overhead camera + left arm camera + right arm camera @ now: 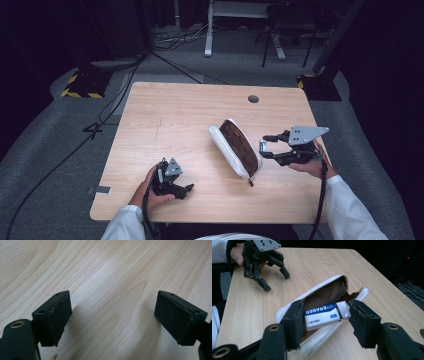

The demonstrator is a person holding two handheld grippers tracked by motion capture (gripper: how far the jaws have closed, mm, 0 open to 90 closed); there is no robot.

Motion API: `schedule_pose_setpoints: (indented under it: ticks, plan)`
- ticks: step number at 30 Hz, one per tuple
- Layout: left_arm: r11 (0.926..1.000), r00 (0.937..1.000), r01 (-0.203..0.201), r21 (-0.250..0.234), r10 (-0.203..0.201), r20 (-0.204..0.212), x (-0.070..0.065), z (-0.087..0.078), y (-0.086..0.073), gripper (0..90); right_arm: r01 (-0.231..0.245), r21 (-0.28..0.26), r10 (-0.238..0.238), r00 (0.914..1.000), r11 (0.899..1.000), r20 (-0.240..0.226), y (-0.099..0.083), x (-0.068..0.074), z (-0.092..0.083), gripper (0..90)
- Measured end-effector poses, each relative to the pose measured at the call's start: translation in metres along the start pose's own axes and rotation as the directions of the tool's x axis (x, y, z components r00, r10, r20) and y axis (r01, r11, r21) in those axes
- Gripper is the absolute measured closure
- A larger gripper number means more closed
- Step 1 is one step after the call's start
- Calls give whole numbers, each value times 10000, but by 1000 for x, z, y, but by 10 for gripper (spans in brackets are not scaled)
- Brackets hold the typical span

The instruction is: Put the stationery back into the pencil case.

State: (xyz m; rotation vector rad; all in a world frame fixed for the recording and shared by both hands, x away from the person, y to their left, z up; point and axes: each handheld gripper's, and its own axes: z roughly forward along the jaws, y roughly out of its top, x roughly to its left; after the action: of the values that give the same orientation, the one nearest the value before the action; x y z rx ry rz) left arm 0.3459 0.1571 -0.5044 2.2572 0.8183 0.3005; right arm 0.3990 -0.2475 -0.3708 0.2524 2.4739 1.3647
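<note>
- Right gripper (324,315) clamps an eraser (325,315) just above the open pouch (235,147), at table centre.
- Left gripper (172,182), jaws wide and empty, rests at seven o'clock.
- Eraser looks lifted out; setting it down remains.

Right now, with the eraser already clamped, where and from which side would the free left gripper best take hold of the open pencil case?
Probably the near white rim of the pencil case, from its left side: it lies open, that long edge faces the open left gripper.

Grey carpet floor (50,150), dark room
</note>
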Motion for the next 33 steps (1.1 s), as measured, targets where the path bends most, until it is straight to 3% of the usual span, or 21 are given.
schedule_pose_setpoints:
  ticks: [14,23,33]
  plan:
    - [10000,10000,-1,-1,1,5,0,0,0,149,322,465,-279,9955,9984,-904,8,5,38,469]
    - [10000,10000,-3,1,3,5,0,0,0,149,192,864,-113,9958,9961,-907,2,2,49,455]
    - [10000,10000,-15,9,15,7,0,0,0,149,188,817,-125,9969,9965,-778,-1,3,48,430]
